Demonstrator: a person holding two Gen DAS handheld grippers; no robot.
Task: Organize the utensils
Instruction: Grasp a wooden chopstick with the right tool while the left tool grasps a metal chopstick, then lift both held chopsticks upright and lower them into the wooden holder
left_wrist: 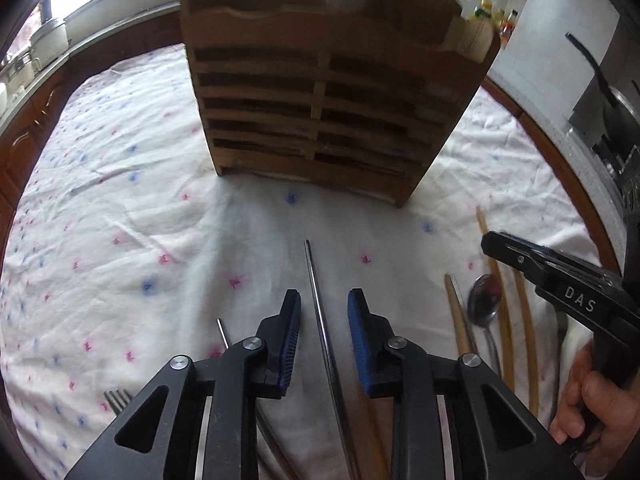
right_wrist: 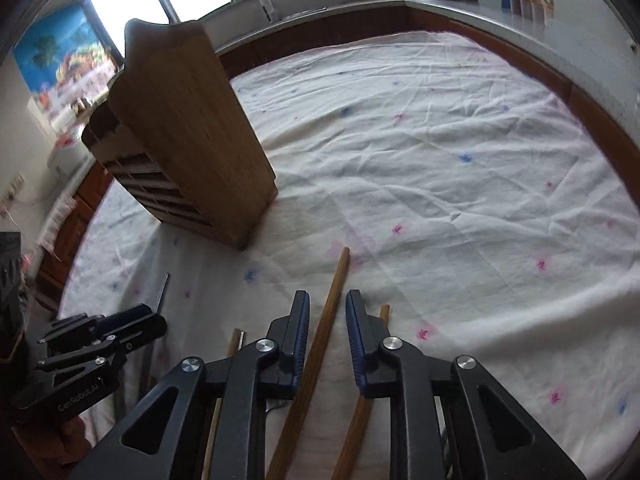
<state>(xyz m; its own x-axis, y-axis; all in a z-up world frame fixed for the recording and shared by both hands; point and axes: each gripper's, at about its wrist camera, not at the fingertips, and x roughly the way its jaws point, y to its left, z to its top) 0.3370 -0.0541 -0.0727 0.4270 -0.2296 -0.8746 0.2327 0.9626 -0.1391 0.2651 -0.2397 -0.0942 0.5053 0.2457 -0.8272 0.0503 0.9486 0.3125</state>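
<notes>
Between left gripper (left_wrist: pixel 324 312) jaws, narrowed, not touching: thin metal chopstick (left_wrist: pixel 316 300), slippery, light; grip mid-shaft. Right gripper (right_wrist: pixel 327 312) narrowed astride wooden chopstick (right_wrist: pixel 334 292), stiff; rack (left_wrist: pixel 320 108) at 12 o'clock.

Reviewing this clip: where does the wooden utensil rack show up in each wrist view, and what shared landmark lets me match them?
Left wrist: wooden utensil rack top centre, slotted front facing the camera.
Right wrist: the rack upper left, seen from its solid side, slots at lower left.
Shared landmark: the white flower-print tablecloth it stands on.
</notes>
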